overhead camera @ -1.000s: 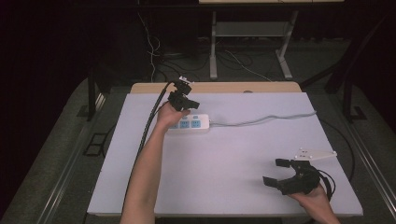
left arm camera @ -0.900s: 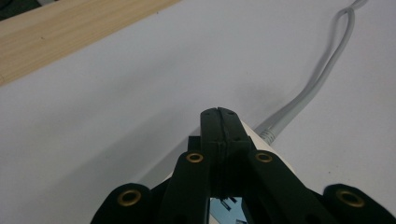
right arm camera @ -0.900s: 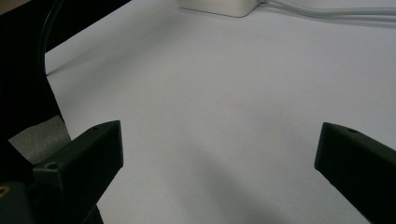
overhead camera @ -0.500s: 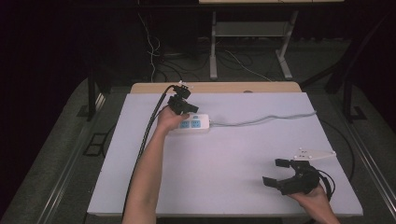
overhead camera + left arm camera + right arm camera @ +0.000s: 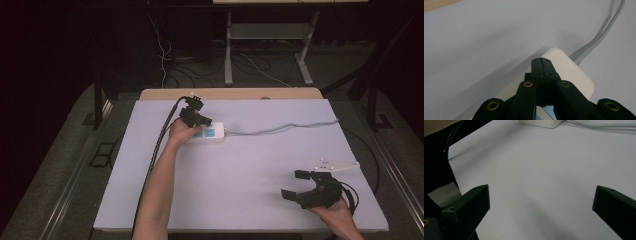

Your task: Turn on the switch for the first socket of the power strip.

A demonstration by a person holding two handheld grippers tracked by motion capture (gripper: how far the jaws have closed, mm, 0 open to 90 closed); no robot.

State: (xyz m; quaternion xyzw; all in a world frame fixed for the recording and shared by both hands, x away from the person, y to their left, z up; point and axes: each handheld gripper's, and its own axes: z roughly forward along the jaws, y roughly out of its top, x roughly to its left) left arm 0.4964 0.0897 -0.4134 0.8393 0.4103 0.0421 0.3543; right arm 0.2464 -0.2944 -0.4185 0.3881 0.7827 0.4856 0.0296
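Worktop: white sheet, mostly bare. Power strip lies flat at the far left-centre, its grey cable running off to the right.

Left hand-held gripper sits over the strip's left end, jaws pressed together with nothing between them, tips on or just above the strip's top. Likely pressing a switch or steadying the strip: push straight down so it doesn't skid.

Right hand-held gripper rests near the front right corner, jaws spread wide, empty, well apart from the strip.
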